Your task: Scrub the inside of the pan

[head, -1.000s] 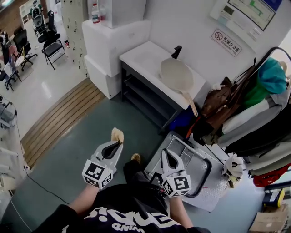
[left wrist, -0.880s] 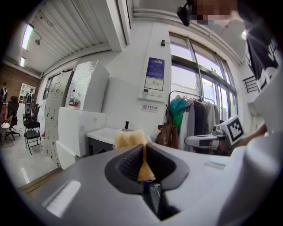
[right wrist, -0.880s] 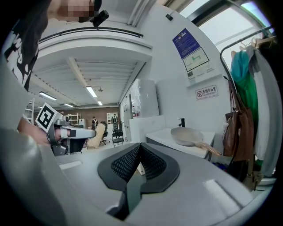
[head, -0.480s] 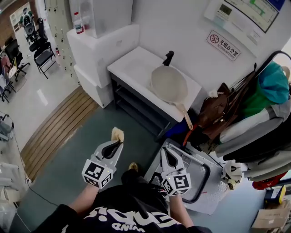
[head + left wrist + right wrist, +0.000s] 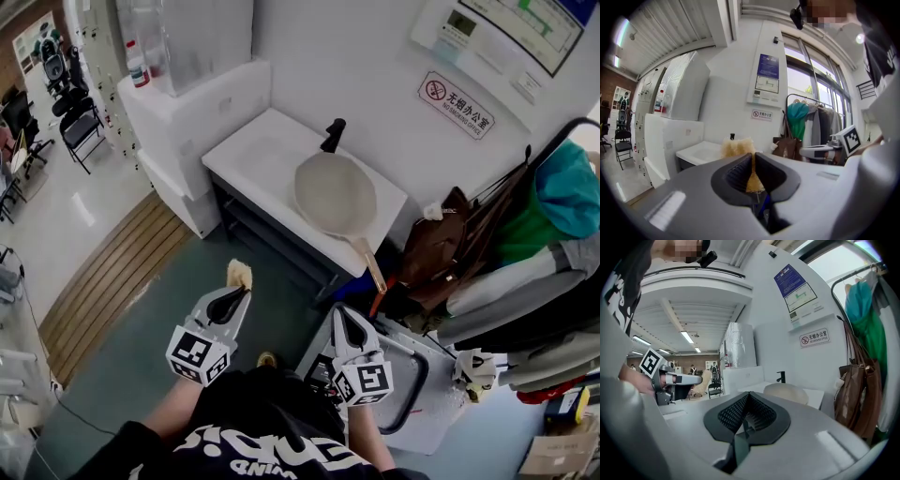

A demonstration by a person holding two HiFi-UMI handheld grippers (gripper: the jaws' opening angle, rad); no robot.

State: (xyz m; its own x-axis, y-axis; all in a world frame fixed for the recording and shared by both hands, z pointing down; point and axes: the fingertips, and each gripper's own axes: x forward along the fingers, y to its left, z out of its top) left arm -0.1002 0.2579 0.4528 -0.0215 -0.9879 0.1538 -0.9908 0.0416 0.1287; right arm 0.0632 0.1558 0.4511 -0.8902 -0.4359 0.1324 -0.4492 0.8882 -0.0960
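On counter point(image 5: 261, 157) sits pan point(image 5: 335, 195); left hand-held gripper point(image 5: 238, 293) pinches sponge point(image 5: 240, 275), right hand-held gripper point(image 5: 343, 315) closed.

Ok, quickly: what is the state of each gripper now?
Left gripper: tongs closed on the sponge.
Right gripper: tongs closed, holding nothing.

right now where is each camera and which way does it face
Head view: on the person's head, looking steeply down at the pan on the counter; shows both forearms, left gripper holding a sponge, right gripper shut.
Left gripper view: on the left gripper, facing the counter along jaws shut on the sponge; person's shirt at right.
Right gripper view: on the right gripper, facing the pan along shut empty jaws; left gripper at left.
Shared: all three see the counter.
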